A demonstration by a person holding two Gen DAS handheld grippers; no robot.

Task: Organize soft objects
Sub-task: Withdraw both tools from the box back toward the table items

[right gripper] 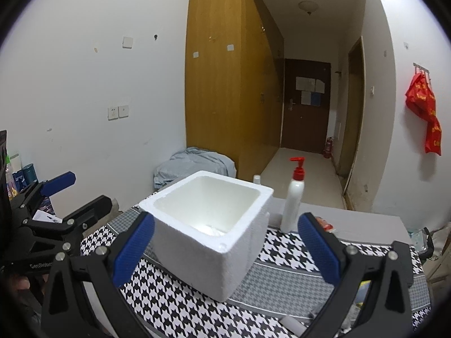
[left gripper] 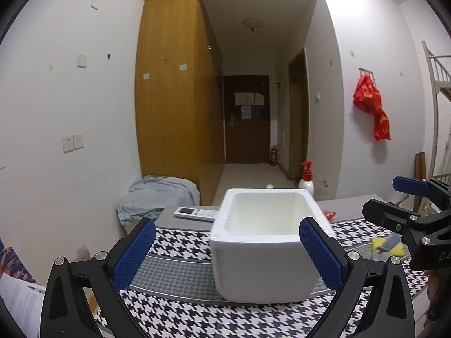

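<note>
A white foam box (right gripper: 214, 231) stands on the houndstooth cloth (right gripper: 174, 304) straight ahead of both grippers, its mouth open upward; something pale lies at the bottom, too washed out to name. The right gripper (right gripper: 225, 249) is spread wide and holds nothing, the box sitting just beyond its blue pads (right gripper: 134, 250). The left gripper (left gripper: 228, 255) is likewise wide open and empty. A yellow and grey soft item (left gripper: 387, 246) lies to its right, partly hidden behind the other gripper's frame. Beyond the box stand a red-pump bottle (right gripper: 294, 200) and a remote (left gripper: 196, 213); a small red object (right gripper: 324, 224) is cut off behind a finger.
</note>
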